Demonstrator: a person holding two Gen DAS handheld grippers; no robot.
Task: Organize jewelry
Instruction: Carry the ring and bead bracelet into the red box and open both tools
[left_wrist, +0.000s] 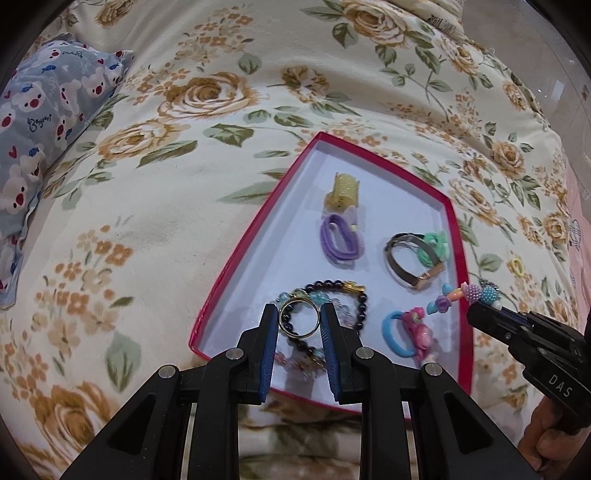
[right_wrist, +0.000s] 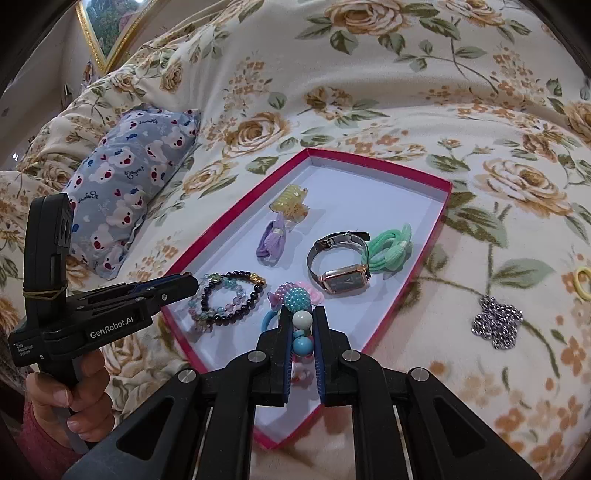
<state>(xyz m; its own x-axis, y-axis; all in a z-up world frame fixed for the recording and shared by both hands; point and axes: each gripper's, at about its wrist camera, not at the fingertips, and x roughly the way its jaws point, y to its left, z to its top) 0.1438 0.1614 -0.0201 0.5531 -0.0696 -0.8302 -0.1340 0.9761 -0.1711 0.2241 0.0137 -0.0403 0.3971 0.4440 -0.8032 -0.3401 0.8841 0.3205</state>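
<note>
A red-rimmed box (left_wrist: 258, 225) (right_wrist: 236, 218) with a white floor lies on the flowered bedspread. In it are a yellow claw clip (left_wrist: 341, 190), a purple hair tie (left_wrist: 341, 238), a watch (right_wrist: 341, 262), a green hair tie (right_wrist: 391, 247), beaded bracelets (right_wrist: 229, 299) and a blue tie with pink charm (left_wrist: 410, 334). My left gripper (left_wrist: 299, 319) is shut on a gold ring (left_wrist: 298, 318) above the bracelets. My right gripper (right_wrist: 301, 323) is shut on a colourful beaded bracelet (right_wrist: 297, 299) over the box's near right side.
A grey bear-print pillow (right_wrist: 122, 206) lies left of the box. A sparkly silver clover ornament (right_wrist: 496, 321) and a yellow ring-shaped tie (right_wrist: 583, 282) lie on the bedspread to the right of the box. A gold picture frame (right_wrist: 92, 33) stands far left.
</note>
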